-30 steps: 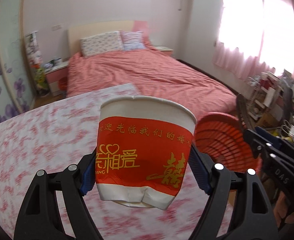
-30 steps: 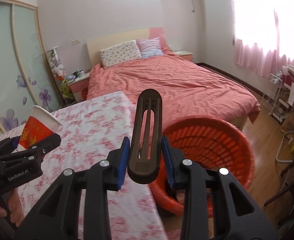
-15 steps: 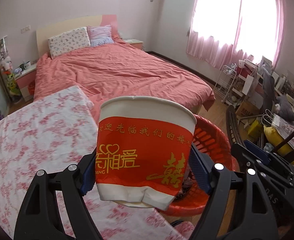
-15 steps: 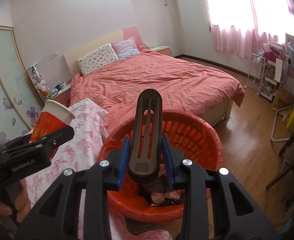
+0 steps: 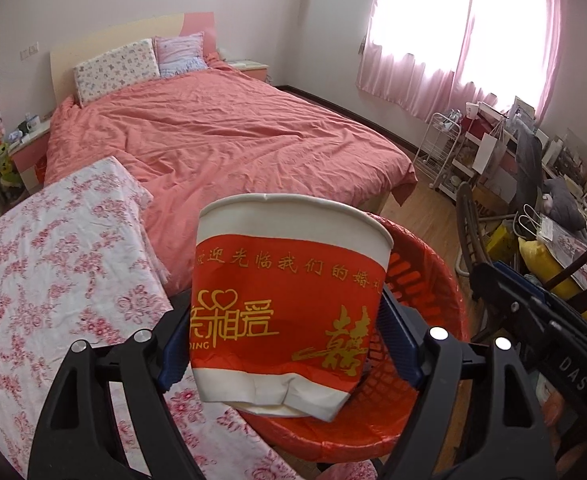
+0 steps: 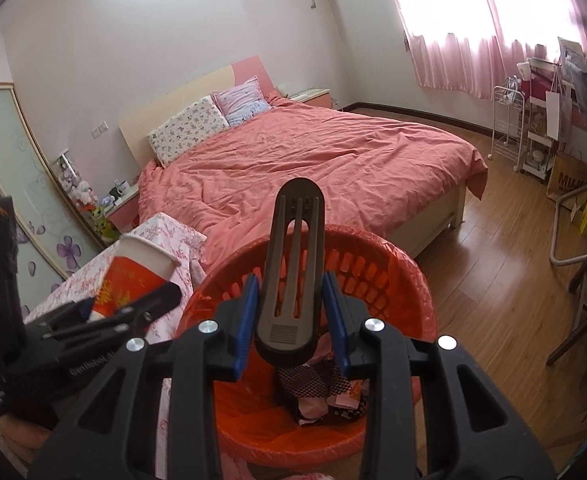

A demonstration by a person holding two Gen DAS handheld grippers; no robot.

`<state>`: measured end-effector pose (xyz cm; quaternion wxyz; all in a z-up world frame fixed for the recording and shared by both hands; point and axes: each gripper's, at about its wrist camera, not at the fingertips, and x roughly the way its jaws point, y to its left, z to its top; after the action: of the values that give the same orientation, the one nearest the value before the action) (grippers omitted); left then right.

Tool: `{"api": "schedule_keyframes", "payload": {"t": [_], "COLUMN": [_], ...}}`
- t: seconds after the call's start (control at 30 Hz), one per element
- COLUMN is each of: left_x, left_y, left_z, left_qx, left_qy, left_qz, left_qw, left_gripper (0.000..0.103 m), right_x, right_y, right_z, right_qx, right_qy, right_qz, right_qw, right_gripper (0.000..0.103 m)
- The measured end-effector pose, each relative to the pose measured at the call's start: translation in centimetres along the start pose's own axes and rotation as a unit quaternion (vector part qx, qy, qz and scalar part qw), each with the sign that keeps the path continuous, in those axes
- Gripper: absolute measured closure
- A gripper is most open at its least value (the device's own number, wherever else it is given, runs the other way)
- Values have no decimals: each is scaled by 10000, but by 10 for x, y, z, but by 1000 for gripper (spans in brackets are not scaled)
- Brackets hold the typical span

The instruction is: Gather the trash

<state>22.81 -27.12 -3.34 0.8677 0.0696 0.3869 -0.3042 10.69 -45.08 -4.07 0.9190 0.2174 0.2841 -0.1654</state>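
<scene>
Left wrist view: left gripper [image 5: 285, 344] clamping paper cup [image 5: 289, 304] w/ both pads, cup hanging at near rim of red basket [image 5: 425, 280].
Right wrist view: right gripper [image 6: 291, 322] gripping dark plastic clip [image 6: 293, 264], hovering over basket [image 6: 377, 268].
Basket contents: scraps already lying inside.
Step tip: be carrying cup fully past rim, clear of floral cloth [image 5: 53, 264], before letting go; clip looks ready for dropping.

Daylight through pink curtains [image 5: 461, 36], window blown out. Room evenly bright, shadows soft. Strong fisheye bending, dark corners; far clutter possibly soft.
</scene>
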Motion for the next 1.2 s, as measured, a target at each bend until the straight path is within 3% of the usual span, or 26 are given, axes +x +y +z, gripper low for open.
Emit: {"api": "schedule_keyframes", "payload": {"t": [0.13, 0.43, 0.6, 0.83, 0.93, 1.03, 1.2], "left_x": [9, -8, -48, -131, -162, -187, -212], "left_y": [1, 19, 38, 59, 66, 74, 83], "left_z": [1, -6, -7, -31, -50, -71, -104], "left_qx": [-59, -310, -458, -586, -694, -842, -957], "left_qy": [173, 129, -153, -807, -1024, -1181, -1295], "left_qz": [-60, 154, 395, 940, 1205, 1486, 1969], "left_qw": [9998, 9993, 9981, 9906, 9850, 9782, 9671], "left_gripper": [14, 14, 14, 8, 5, 2, 2], "right_x": [6, -16, -48, -110, -134, -154, -179], "right_y": [-9, -7, 7, 43, 60, 78, 113], "right_z": [4, 2, 0, -10, -21, -37, -70], "right_qx": [220, 177, 57, -260, -414, -647, -1144], "right_qy": [49, -177, -426, -860, -1010, -1144, -1370], "right_qz": [129, -91, -96, -108, -236, -537, -1501], "right_qw": [9997, 9996, 9990, 9959, 9937, 9899, 9724], "right_gripper": [49, 36, 30, 11, 4, 4, 4]}}
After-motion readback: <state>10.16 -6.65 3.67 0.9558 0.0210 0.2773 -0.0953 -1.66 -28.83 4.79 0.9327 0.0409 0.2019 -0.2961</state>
